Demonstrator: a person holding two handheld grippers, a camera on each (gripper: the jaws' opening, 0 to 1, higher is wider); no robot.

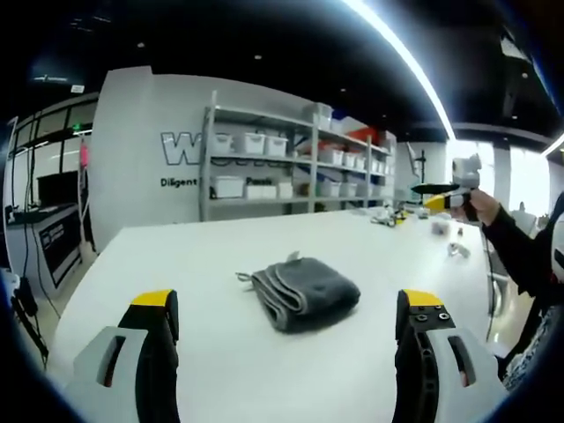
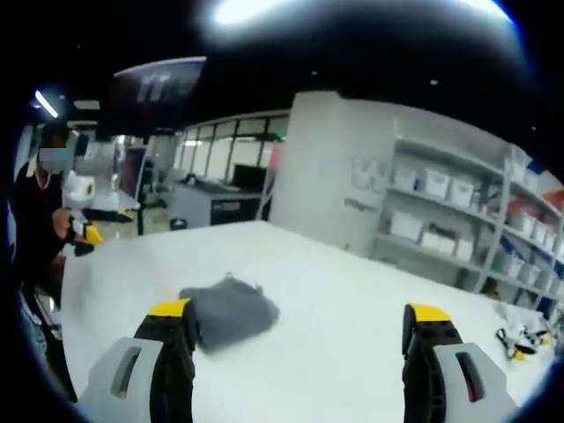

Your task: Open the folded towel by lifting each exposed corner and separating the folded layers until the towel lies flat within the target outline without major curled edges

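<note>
The towel (image 1: 304, 293) is dark grey, folded into a thick, rumpled bundle with rolled layers showing along its near edge and a small corner or loop sticking up at the back. In the left gripper view it lies on the white table (image 1: 176, 256) ahead of the left gripper (image 1: 291, 317), between the two yellow-tipped fingers (image 1: 157, 304) and beyond them, untouched. These stand wide apart, holding nothing. In the right gripper view the towel (image 2: 231, 313), blurred, lies just past the left-hand finger (image 2: 169, 322) of the right gripper (image 2: 298, 324), whose jaws are also spread wide and empty.
</note>
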